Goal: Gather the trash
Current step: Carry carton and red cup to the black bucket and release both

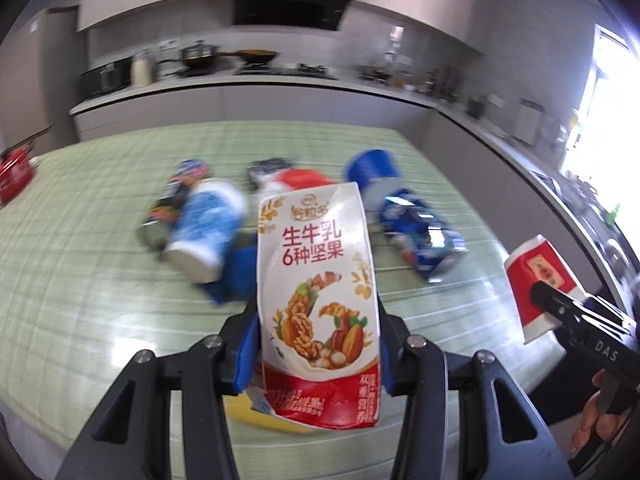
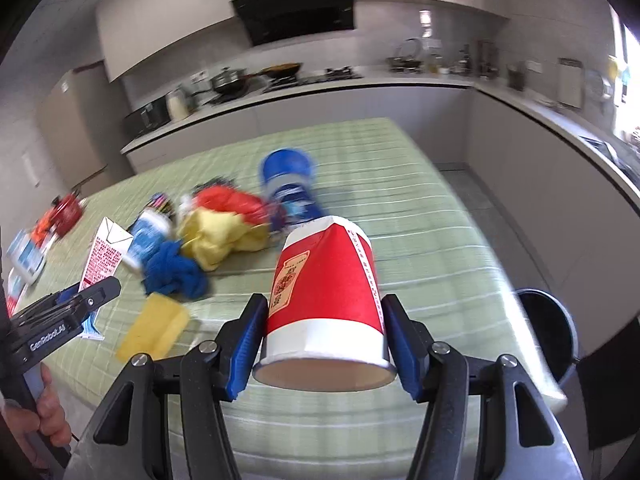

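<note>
**Two grips full, bin off the table's corner**

Black-framed with blue pads, the left gripper is nearest the left wrist camera, its jaws pinched narrow on a flattened white-and-red milk carton printed with nuts and lifted clear of the green checked tablecloth. The carton is crushed and soft — it could buckle or slide out through the pads if swung hard. Beyond the carton lie a white-and-blue bottle on its side, a crumpled blue foil wrapper and a blue-capped tub; a low pass could knock any of them. To the carton's right the other gripper holds a cup.

From the right wrist camera, the right gripper clasps a red paper cup with a white band across its sides, rim toward the lens, jaws partly open around it. Thin paper walls may cave in, and the taper could let it slip. Left of the cup sit a yellow crumpled cloth, a blue knotted rag and a yellow sponge. Right of the cup, below the table edge, stands a black round bin — a poor release might miss it.

Behind the table runs a grey kitchen counter with pans, under a black range hood; a bright window lies far right.
</note>
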`<state>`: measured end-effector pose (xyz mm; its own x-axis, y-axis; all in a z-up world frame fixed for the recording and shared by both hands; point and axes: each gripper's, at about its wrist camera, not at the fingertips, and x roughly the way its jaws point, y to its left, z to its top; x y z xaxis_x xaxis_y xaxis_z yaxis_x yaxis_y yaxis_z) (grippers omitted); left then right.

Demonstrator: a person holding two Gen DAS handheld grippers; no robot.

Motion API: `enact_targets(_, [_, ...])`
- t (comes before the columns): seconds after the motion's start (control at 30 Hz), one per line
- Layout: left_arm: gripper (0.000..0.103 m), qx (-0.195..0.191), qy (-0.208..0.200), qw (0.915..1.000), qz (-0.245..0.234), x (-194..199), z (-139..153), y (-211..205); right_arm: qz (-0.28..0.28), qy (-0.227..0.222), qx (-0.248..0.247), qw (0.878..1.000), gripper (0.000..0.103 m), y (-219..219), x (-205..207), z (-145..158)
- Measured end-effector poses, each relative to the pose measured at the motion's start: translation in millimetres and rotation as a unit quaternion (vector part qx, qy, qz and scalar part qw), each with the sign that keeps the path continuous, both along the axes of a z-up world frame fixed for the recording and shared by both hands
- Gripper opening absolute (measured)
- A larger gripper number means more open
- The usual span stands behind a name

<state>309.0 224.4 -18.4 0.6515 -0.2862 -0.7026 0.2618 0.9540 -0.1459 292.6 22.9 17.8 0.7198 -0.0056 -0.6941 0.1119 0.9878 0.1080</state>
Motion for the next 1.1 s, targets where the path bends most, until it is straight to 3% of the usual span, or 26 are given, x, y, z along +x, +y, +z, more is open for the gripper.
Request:
enact_targets(0.17, [0.049, -0.005, -0.003, 0.9987, -0.051, -5, 6, -61, -0.053, -0.003, 0.005, 0.999, 0.061, -65, -24, 3])
enact_targets(0.37, [0.049, -0.006, -0.008, 0.9958, -0.091, -14, 5, -164, -0.097, 0.002, 0.005, 0.995, 0.061, -166, -48, -7])
enact_targets(0.57, [0.049, -0.025, 0.016, 0.9955, -0.090, -12, -12, -274, -0.090, 0.047, 0.009, 0.995, 0.061, -300, -51, -44])
enact_targets(0.67, [0.049, -0.028, 0.028, 0.9947, -0.095, -9, -21, -319, -0.079, 0.072, 0.015, 0.994, 0.061, -344, -43, -65])
enact_targets(0.97, [0.049, 0.006, 0.081, 0.9910, -0.107, 1, -72, -404, -0.049, 0.110, 0.043, 0.992, 0.062, -403, -15, -124])
enact_targets(1.1, [0.049, 0.021, 0.106, 0.9893, -0.098, 9, -94, -419, -0.040, 0.126, 0.065, 0.989, 0.075, -423, -7, -148])
